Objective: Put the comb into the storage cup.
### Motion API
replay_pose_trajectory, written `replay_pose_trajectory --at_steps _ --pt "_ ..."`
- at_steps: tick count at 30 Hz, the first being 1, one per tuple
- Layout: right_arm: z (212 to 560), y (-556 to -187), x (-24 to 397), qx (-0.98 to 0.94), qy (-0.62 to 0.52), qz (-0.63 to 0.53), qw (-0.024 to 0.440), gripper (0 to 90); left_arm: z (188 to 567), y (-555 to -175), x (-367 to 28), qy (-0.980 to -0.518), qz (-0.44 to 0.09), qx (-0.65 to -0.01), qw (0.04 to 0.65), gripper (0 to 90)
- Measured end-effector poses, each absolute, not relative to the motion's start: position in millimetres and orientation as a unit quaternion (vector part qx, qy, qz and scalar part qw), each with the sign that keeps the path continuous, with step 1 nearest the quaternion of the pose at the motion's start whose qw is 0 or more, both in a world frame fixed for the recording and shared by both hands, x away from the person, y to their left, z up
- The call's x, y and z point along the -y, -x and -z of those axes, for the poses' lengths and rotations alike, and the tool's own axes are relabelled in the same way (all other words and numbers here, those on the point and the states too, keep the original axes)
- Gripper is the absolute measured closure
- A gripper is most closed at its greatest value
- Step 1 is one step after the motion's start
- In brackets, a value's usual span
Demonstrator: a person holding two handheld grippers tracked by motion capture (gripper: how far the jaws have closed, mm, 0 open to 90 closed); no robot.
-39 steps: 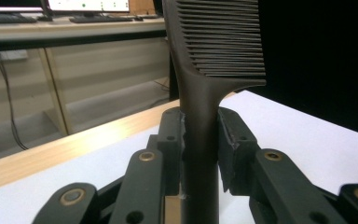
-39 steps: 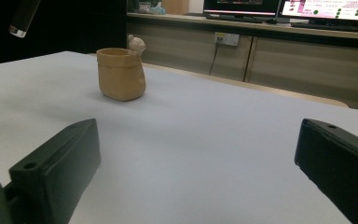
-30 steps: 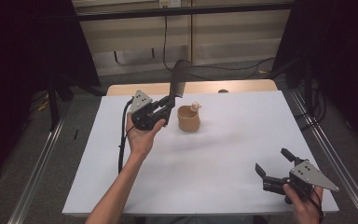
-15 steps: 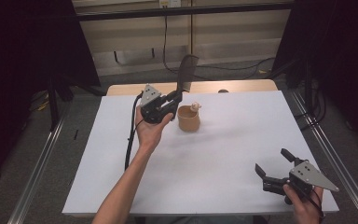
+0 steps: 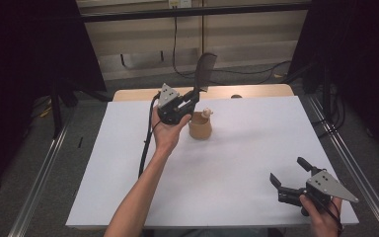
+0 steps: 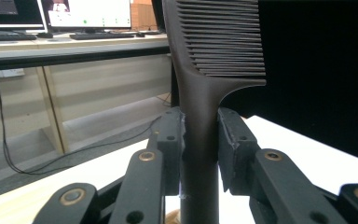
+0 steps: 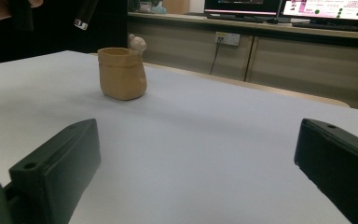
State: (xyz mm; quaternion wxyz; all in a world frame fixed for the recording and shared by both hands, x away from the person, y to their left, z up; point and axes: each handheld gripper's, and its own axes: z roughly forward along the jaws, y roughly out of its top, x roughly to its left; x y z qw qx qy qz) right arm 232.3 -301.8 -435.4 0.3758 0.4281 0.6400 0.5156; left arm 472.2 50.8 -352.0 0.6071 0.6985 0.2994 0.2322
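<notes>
Between left gripper (image 5: pixel 190 98) jaws: dark plastic comb (image 5: pixel 204 72) pinched by handle, teeth up | just beside and below: tan sack-shaped pot (image 5: pixel 200 128) | right gripper (image 5: pixel 290 177) spread, idle | comb seemingly lifted, placement pending

The cup (image 5: pixel 200 127) stands on the table (image 5: pixel 227 163), toward its far side and left of centre. The left gripper (image 5: pixel 191 97) is raised just left of the cup and clamps the handle of a comb (image 5: pixel 205 71), which rises above and behind the cup. The right gripper (image 5: pixel 290 174) sits near the table's near right corner, well apart from the cup, its jaws spread.
</notes>
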Motion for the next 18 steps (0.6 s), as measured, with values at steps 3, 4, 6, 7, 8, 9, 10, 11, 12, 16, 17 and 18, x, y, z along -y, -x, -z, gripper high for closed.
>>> replay_pose_trajectory --at_steps 3,4,6,7,8,9,10,11,12,16,17,18 --pt "435.7 -232.9 302.2 -0.639 -0.427 -0.517 0.376 0.0 355.2 -473.8 -45.1 -0.7 -0.224 -0.298 0.609 72.8" --pt "435.7 -232.9 302.3 -0.639 -0.427 -0.518 0.375 0.0 356.1 -473.5 -43.3 -0.701 -0.225 -0.295 0.609 72.9" --pt "435.6 -232.5 302.2 -0.64 -0.427 -0.518 0.374 0.0 358.7 -473.6 -40.8 -0.699 -0.216 -0.297 0.613 72.9" --pt "435.6 -232.5 302.2 -0.64 -0.427 -0.518 0.374 0.0 360.1 -473.8 -40.3 -0.701 -0.219 -0.296 0.611 72.9" --pt "435.5 -232.3 302.3 -0.64 -0.426 -0.518 0.374 0.0 361.9 -473.9 -39.9 -0.701 -0.218 -0.295 0.611 72.9" --pt "435.4 -231.9 302.1 -0.64 -0.427 -0.518 0.374 0.0 363.9 -474.1 -39.3 -0.701 -0.216 -0.297 0.612 72.8" --pt "435.3 -231.7 302.1 -0.641 -0.426 -0.517 0.374 0.0 365.7 -474.5 -39.1 -0.701 -0.217 -0.298 0.61 72.9" --pt "435.3 -231.7 302.1 -0.641 -0.426 -0.517 0.375 0.0 367.4 -475.3 -39.2 -0.702 -0.215 -0.3 0.61 72.8" --pt "435.3 -231.6 302.0 -0.641 -0.426 -0.518 0.375 0.0 369.1 -476.0 -39.2 -0.7 -0.217 -0.302 0.61 72.8" --pt "435.4 -231.8 302.0 -0.641 -0.426 -0.517 0.375 0.0 374.7 -479.2 -39.8 -0.701 -0.221 -0.306 0.606 72.9" --pt "435.4 -231.8 302.0 -0.641 -0.426 -0.517 0.375 0.0 375.9 -480.2 -40.0 -0.7 -0.221 -0.306 0.606 72.9" --pt "435.3 -231.7 302.0 -0.641 -0.426 -0.517 0.375 0.0 377.1 -481.5 -39.7 -0.698 -0.219 -0.308 0.608 72.9"
